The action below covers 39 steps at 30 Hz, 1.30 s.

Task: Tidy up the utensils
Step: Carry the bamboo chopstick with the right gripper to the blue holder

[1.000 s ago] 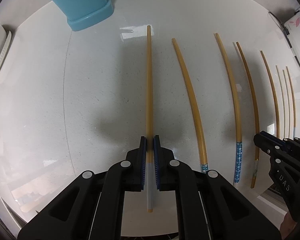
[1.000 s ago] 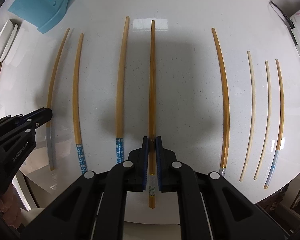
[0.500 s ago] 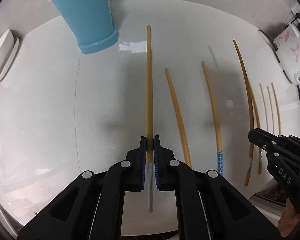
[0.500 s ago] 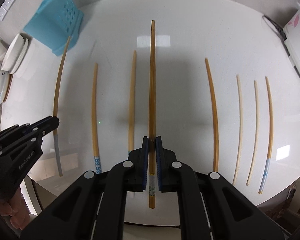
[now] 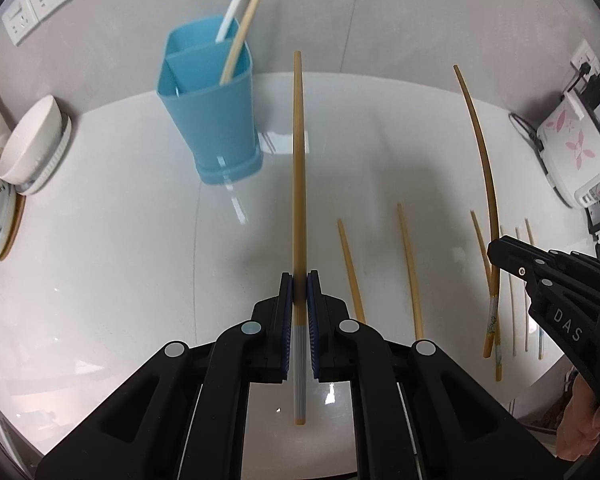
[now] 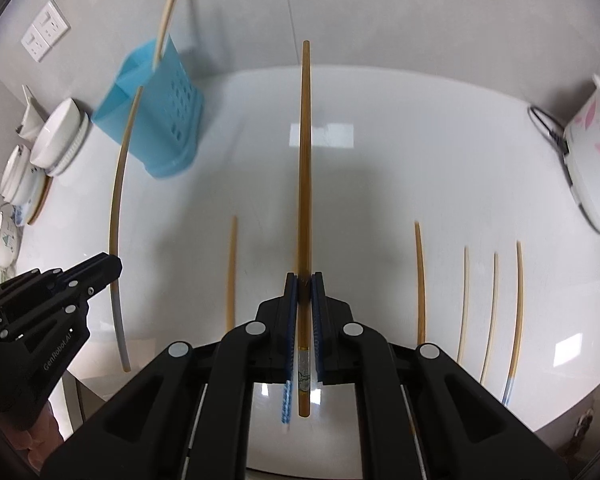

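Observation:
My left gripper (image 5: 299, 280) is shut on a grey-ended bamboo chopstick (image 5: 298, 160), held above the white table and pointing toward the blue utensil holder (image 5: 210, 112). The holder has two utensils standing in it. My right gripper (image 6: 307, 280) is shut on another bamboo chopstick (image 6: 305, 152), also lifted. Several chopsticks (image 6: 420, 280) lie in a row on the table below. The right gripper shows in the left wrist view (image 5: 500, 252), and the left gripper shows in the right wrist view (image 6: 108, 268).
Stacked white bowls and plates (image 5: 28, 148) stand at the far left. A white rice cooker (image 5: 572, 152) with pink flowers stands at the far right. Wall sockets (image 5: 36, 4) are behind the holder (image 6: 156, 108). The table's front edge is close below both grippers.
Both grippers have risen and tilted up with their chopsticks; the table's chopsticks look smaller and lower, and the blue holder with its utensils has come fully into view.

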Motion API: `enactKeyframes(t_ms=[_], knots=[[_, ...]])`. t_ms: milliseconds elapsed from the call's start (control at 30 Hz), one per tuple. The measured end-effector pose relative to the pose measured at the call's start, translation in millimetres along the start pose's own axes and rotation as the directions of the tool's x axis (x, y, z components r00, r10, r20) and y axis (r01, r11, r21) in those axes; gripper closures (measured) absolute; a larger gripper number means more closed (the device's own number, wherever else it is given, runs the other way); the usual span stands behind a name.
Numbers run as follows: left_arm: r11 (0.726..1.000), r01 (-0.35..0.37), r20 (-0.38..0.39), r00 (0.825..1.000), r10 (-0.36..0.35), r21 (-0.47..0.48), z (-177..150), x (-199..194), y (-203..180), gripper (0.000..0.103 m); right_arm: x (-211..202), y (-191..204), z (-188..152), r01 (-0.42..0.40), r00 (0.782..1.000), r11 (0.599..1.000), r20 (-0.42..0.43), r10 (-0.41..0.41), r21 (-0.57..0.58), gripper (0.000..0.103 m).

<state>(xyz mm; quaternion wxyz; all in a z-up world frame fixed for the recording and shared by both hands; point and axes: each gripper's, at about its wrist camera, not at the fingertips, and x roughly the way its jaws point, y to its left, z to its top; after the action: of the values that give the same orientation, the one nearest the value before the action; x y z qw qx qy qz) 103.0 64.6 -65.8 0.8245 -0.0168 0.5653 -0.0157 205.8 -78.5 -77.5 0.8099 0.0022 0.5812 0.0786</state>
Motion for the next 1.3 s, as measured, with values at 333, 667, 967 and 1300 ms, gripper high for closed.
enactKeyframes(t_ms=[333, 667, 967, 1300], knots=[[0.999, 0.005, 0.14, 0.99, 0.001, -0.045, 31.7, -27.5, 17.8, 0.096, -27.9, 10.7, 30.1, -0.046, 0.991, 0.998, 0.125, 0.052, -0.051, 0.097], [0.994, 0.026, 0.286, 0.958, 0.006, -0.107, 62.4, -49.2, 43.4, 0.096, -46.0, 40.6, 69.2, -0.107, 0.961, 0.987, 0.242, 0.134, -0.121, 0.097], [0.99, 0.002, 0.391, 0.919, 0.055, -0.144, 92.2, -45.1, 71.8, 0.096, -48.2, 55.7, 96.3, -0.178, 0.926, 0.97, 0.305, 0.222, -0.168, 0.097], [0.985, 0.06, 0.559, 0.828, 0.042, -0.162, 115.2, -48.8, 90.5, 0.096, -38.2, 65.8, 118.7, -0.222, 0.896, 0.956, 0.347, 0.277, -0.19, 0.097]])
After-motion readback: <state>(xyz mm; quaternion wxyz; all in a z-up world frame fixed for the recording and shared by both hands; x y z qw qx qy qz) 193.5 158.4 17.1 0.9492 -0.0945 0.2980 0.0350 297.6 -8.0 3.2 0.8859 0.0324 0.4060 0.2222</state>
